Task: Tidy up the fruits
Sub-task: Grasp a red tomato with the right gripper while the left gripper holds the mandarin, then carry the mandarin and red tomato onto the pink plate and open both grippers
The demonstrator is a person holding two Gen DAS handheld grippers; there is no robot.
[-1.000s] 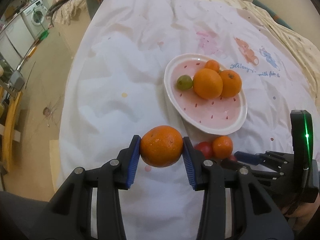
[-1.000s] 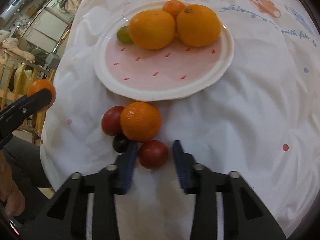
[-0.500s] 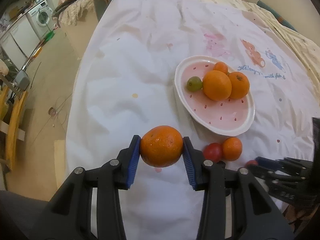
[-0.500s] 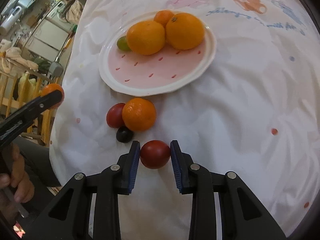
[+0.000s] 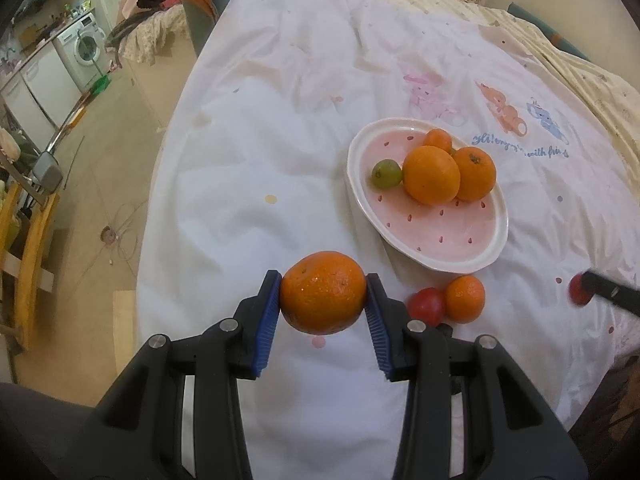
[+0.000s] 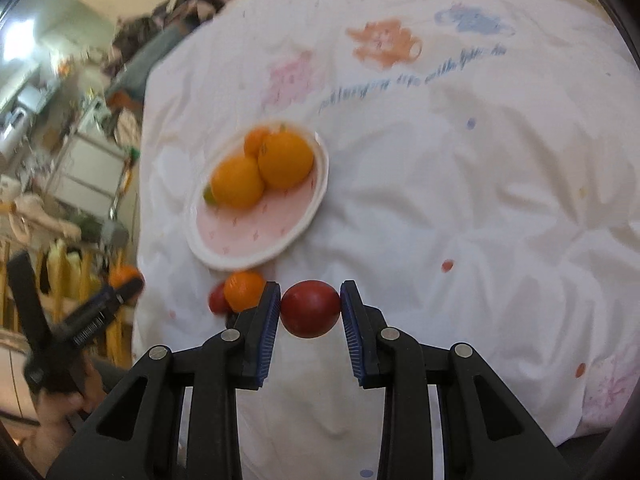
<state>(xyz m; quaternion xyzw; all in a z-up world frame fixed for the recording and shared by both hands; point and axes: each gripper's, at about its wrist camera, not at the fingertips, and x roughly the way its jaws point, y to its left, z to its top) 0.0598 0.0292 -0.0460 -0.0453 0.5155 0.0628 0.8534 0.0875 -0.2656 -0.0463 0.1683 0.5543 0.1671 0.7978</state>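
While you held a gripper in each hand above the white cloth-covered table [image 5: 280, 152], both were already loaded. Your left gripper [image 5: 323, 300] pinched a large orange [image 5: 322, 292] across its middle, low in the centre of the left wrist view. Your right gripper [image 6: 310, 309] pinched a dark red tomato [image 6: 310, 308] the same way, low in the centre of the right wrist view.

At right of centre in the left view sat the pink-spotted plate [image 5: 460, 256], holding two big oranges, a smaller one behind them and a green grape [image 5: 386, 174]. Just below the plate, on the cloth, lay a small orange [image 5: 465, 299] touching a second red tomato [image 5: 426, 306].

The large orange probably felt firm and fairly heavy, with a pebbled skin that gave the pads good purchase at its widest part. The tomato was likely light, smooth and easily bruised or split, so a gentle squeeze across its middle suited it best.

Much of the right wrist view was blurred, so the plate and its fruit showed only as soft shapes, and the grape was mostly hidden behind an orange. A small dark object beside the loose tomato was largely covered by the gripper, and you could not tell what it was.
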